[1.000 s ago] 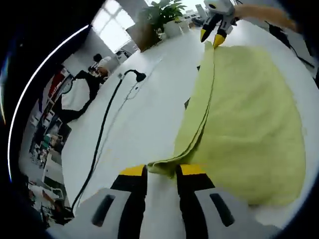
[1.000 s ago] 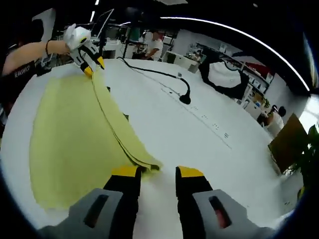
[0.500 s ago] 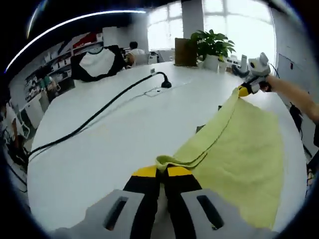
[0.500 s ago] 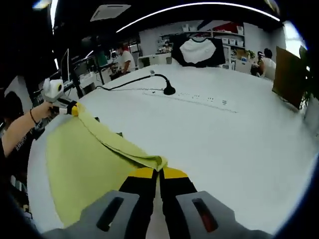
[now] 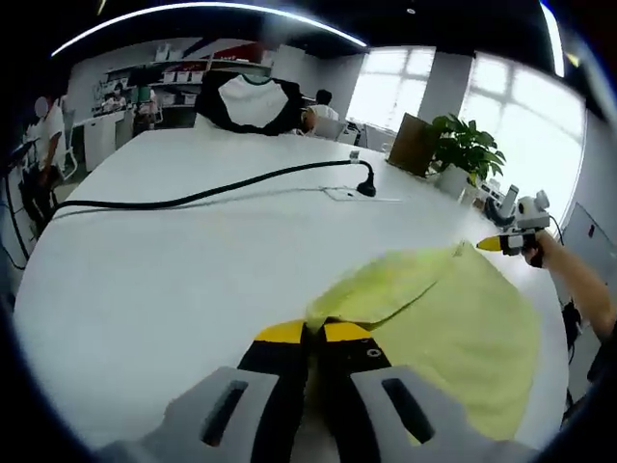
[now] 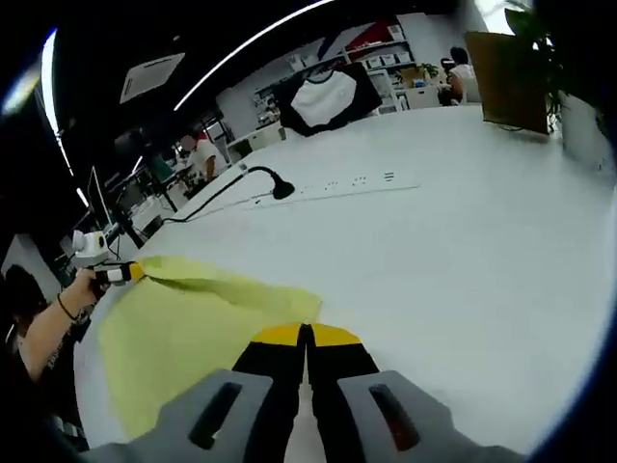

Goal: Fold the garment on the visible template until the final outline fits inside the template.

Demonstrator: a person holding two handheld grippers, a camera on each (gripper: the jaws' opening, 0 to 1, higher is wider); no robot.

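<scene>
Yellow-green soft fabric garment (image 5: 453, 318) lies on the white tabletop (image 5: 174, 280), doubled along 1 fold. Left gripper (image 5: 313, 333) and right gripper (image 6: 307, 333) each pinch 1 corner, jaws closed. Template unclear; judged mid-task, more folds left.

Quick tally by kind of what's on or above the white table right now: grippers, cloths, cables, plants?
Grippers: 2, left gripper and right gripper, each clamped on a corner of the cloth
Yellow cloths: 1, yellow cloth
Black cables: 1, black cable
Potted plants: 1, potted plant
Total: 5
</scene>
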